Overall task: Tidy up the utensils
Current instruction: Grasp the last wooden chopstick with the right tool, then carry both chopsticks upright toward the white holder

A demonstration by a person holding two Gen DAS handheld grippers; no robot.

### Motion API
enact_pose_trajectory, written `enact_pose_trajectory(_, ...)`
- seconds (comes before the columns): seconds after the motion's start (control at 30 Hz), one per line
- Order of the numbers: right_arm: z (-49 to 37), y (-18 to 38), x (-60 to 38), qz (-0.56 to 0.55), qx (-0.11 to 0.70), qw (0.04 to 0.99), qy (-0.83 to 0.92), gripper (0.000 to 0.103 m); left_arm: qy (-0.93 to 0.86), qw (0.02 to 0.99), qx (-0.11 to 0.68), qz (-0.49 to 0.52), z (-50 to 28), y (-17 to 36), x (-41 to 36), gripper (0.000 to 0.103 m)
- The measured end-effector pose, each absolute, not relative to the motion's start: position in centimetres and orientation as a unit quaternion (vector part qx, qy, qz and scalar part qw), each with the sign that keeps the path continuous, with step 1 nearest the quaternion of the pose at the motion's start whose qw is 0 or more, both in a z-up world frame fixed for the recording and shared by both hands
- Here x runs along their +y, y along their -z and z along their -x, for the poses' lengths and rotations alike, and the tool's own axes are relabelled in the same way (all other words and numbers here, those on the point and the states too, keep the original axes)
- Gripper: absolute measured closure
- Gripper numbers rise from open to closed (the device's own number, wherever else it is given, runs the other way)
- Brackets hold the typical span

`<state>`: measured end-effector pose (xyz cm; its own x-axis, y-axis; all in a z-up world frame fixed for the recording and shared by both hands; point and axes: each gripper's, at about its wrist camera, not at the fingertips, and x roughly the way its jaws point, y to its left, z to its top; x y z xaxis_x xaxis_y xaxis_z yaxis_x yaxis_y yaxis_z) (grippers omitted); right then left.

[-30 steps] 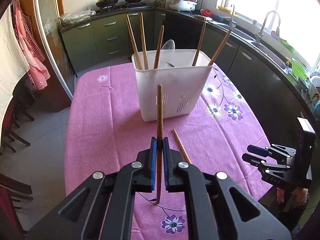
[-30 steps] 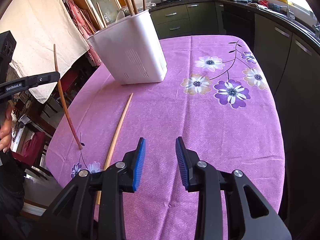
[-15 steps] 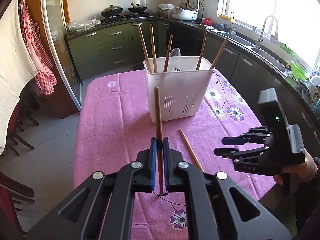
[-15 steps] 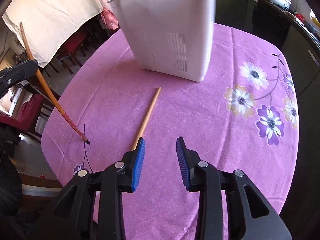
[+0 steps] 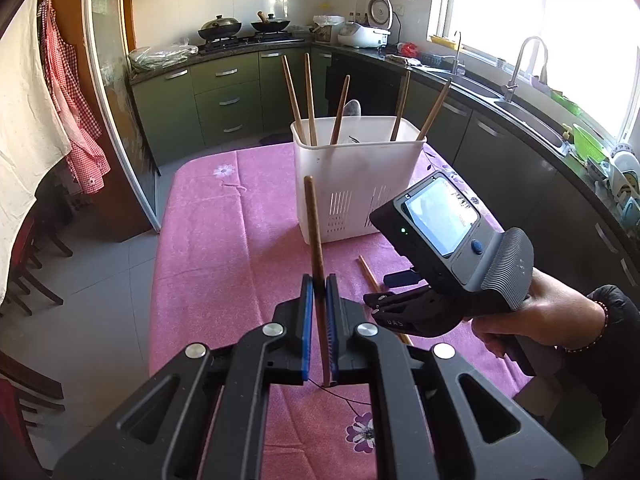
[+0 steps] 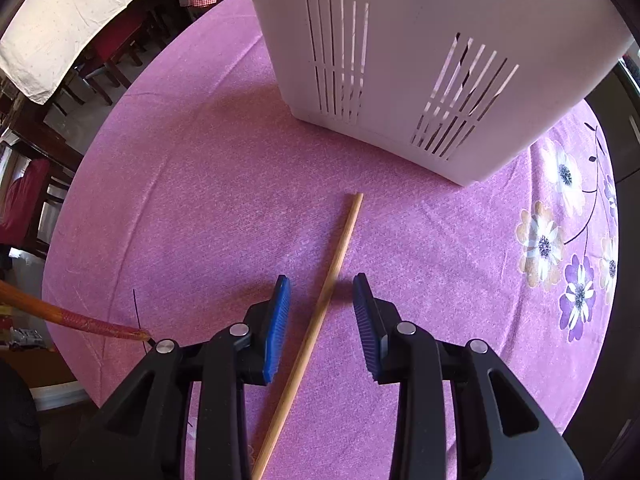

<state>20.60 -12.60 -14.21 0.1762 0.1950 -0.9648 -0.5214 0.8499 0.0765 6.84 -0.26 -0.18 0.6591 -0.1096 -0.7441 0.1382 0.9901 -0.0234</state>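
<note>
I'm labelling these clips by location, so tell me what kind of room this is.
A home kitchen with a dining table, most likely. Two woks sit on a stove against the far wall, a sink faucet stands under the window, and a rice cooker is on the counter above green cabinets.

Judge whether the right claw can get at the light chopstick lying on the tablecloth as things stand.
Probably yes. The right claw is open and straddles the light chopstick, which lies flat on the tablecloth with nothing over it. The white holder stands clear beyond its tip.
</note>
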Motion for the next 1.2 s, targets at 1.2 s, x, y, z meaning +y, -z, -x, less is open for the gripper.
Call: enact_pose_trajectory(1.2,-7.9,-1.4,-27.3,0.026,0.351,0.898,-0.264,0.096,0.053,0.91,0.41,-0.035,-6.4,-0.1,-1.0,0.096)
